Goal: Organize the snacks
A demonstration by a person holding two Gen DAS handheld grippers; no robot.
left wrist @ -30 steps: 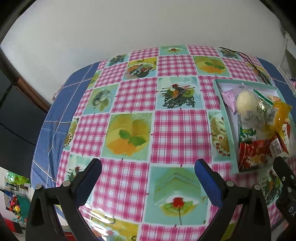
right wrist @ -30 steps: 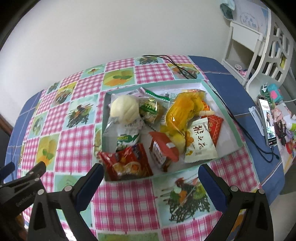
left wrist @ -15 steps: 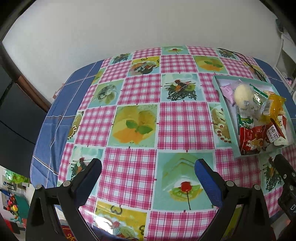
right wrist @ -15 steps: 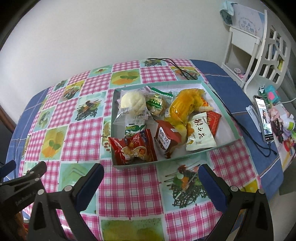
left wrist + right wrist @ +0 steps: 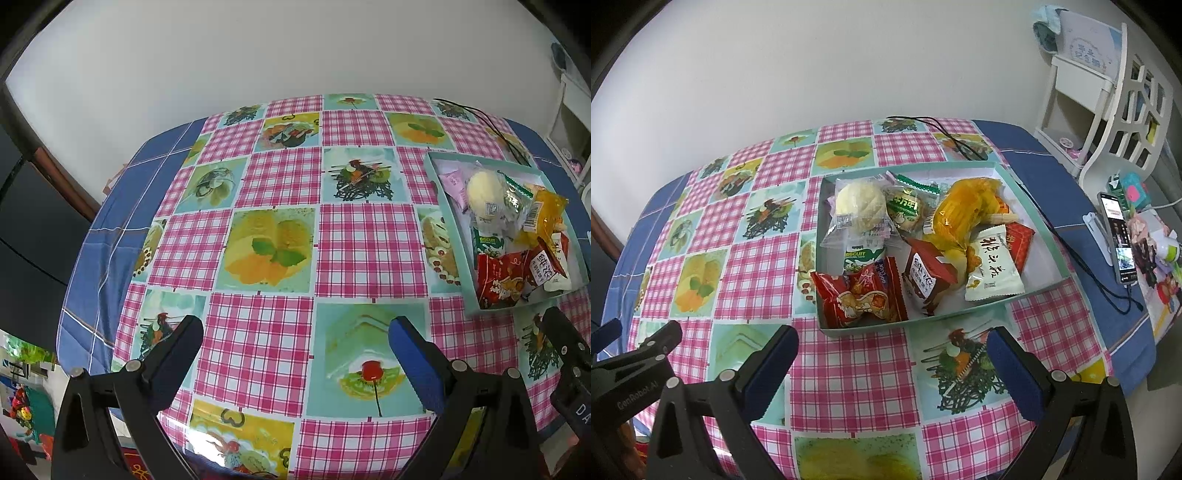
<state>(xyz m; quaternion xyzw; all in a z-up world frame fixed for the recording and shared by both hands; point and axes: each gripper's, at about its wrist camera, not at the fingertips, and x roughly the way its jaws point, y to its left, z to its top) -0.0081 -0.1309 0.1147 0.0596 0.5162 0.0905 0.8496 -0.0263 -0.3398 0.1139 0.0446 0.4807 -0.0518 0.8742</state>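
Note:
A shallow teal box (image 5: 1030, 216) sits on the checked tablecloth and holds several wrapped snacks: a pale round bun (image 5: 858, 206), a red packet (image 5: 864, 295), a yellow bag (image 5: 964, 214), a white packet (image 5: 991, 269). The box also shows at the right of the left wrist view (image 5: 448, 229). My right gripper (image 5: 892, 345) is open and empty, held above the table just in front of the box. My left gripper (image 5: 295, 334) is open and empty, above bare tablecloth to the left of the box.
A black cable (image 5: 945, 133) runs over the table behind the box. A phone (image 5: 1117, 236) lies on a side surface to the right, by a white chair (image 5: 1123, 110). The table's blue edges (image 5: 110, 229) fall away at left and right.
Both grippers have drawn back and up from the table; the box looks smaller and farther in both views. Both stay open and empty.

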